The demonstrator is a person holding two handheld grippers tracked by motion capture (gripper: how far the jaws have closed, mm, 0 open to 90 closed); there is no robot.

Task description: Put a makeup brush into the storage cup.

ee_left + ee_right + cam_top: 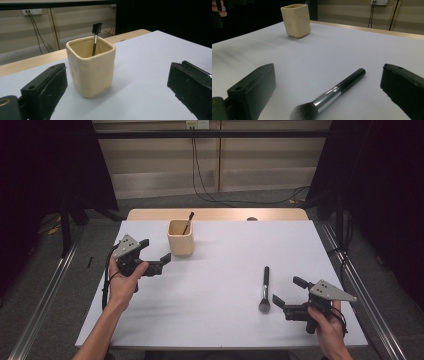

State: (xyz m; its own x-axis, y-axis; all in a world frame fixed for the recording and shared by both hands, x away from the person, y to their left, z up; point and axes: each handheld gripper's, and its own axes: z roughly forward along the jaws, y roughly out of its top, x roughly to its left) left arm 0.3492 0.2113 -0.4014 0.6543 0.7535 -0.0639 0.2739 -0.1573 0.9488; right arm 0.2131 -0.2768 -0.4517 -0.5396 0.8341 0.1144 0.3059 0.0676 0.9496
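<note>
Your right gripper (286, 293), jaws wide, faces the brush (264, 290) near the tabletop's front edge; your left gripper (156, 254), wide too, probably steadies the cup (180, 238).

A white table (210, 320) is seen from above, with a wooden strip along its far edge. A cream square cup (180, 238) is set near the far left of it, and a thin dark-handled brush (188, 222) is leaned inside. The left gripper (156, 255) is held just beside the cup, its jaws spread wide and empty. A black makeup brush (265, 289) is laid flat toward the near right, bristles pointed to the near edge. The right gripper (289, 292) is held just to its right, jaws parted, apart from the brush
</note>
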